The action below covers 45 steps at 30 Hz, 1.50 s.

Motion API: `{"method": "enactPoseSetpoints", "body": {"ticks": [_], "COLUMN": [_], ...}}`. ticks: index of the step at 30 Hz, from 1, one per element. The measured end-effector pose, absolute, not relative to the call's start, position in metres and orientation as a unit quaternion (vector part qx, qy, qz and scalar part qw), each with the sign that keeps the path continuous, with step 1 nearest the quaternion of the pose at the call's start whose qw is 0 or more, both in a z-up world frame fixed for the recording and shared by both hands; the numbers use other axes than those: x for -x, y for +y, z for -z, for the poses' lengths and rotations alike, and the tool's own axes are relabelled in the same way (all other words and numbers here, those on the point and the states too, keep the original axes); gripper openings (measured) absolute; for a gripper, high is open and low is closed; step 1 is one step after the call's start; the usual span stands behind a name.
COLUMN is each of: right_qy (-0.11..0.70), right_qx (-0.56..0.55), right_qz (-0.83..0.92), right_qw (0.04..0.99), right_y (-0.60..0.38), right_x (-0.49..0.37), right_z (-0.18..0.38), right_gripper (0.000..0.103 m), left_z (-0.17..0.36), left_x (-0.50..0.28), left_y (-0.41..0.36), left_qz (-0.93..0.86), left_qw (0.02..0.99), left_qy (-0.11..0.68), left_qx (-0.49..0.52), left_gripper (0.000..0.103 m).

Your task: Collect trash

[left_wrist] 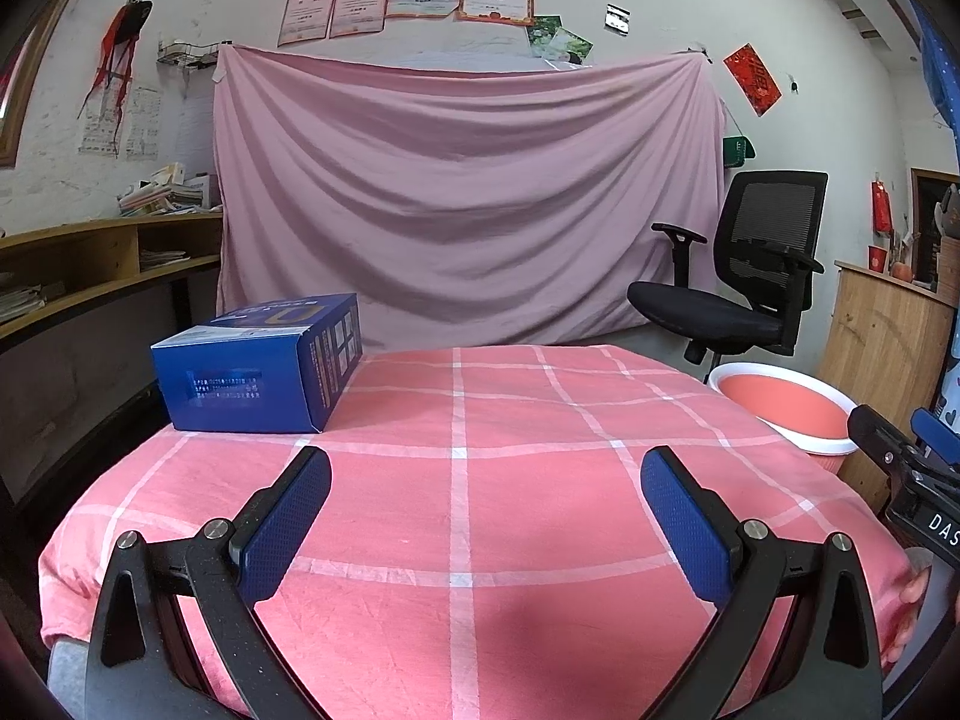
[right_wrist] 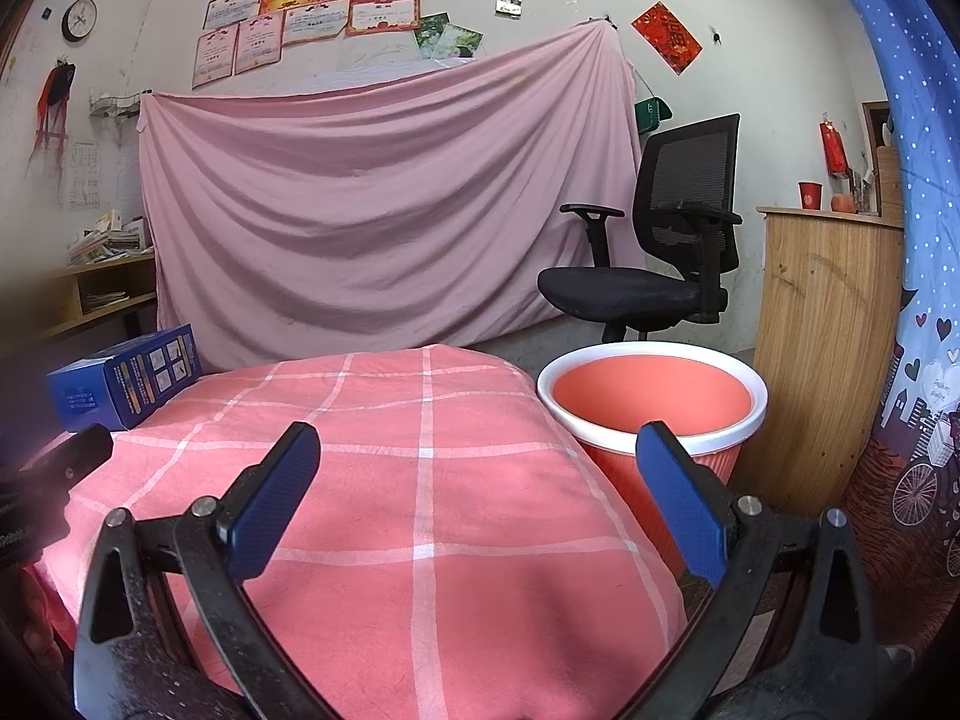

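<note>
A blue cardboard box (left_wrist: 258, 369) lies on its side at the far left corner of the table with the pink checked cloth (left_wrist: 510, 420); the right wrist view shows the box (right_wrist: 123, 378) at the left edge. An orange bin with a white rim (right_wrist: 651, 396) stands on the floor off the table's right side, and its rim (left_wrist: 780, 396) shows in the left wrist view. My left gripper (left_wrist: 486, 480) hovers open over the near part of the table, the box ahead and to its left. My right gripper (right_wrist: 480, 459) is open over the table's right edge, nothing between its fingers.
A black office chair (right_wrist: 660, 252) stands behind the bin, before a pink sheet (left_wrist: 468, 198) hung on the wall. A wooden cabinet (right_wrist: 822, 348) is right of the bin, a blue patterned curtain (right_wrist: 918, 240) beyond it. Wooden shelves (left_wrist: 90, 276) with papers run along the left.
</note>
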State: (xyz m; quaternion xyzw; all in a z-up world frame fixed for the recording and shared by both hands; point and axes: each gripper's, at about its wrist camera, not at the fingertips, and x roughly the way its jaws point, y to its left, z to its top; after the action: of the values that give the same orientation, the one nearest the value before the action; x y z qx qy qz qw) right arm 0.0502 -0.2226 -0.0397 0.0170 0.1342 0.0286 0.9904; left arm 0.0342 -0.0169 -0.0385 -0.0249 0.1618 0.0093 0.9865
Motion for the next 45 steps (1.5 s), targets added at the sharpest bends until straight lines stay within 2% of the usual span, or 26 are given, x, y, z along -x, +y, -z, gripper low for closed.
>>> {"method": "enactPoseSetpoints", "body": {"ticks": [45], "right_qy": [0.139], "right_qx": [-0.02], "right_qz": [-0.034], "right_qw": [0.989], "right_y": [-0.2222], "right_x": [-0.0515], "right_z": [0.0414], "right_gripper": [0.103], "left_z": [0.0387], "left_x": [-0.0335], "left_y": [-0.0184], "left_qz": [-0.01], "left_qw": [0.986], "left_qy": [0.162], "left_qx": [0.024], "left_gripper": [0.101]}}
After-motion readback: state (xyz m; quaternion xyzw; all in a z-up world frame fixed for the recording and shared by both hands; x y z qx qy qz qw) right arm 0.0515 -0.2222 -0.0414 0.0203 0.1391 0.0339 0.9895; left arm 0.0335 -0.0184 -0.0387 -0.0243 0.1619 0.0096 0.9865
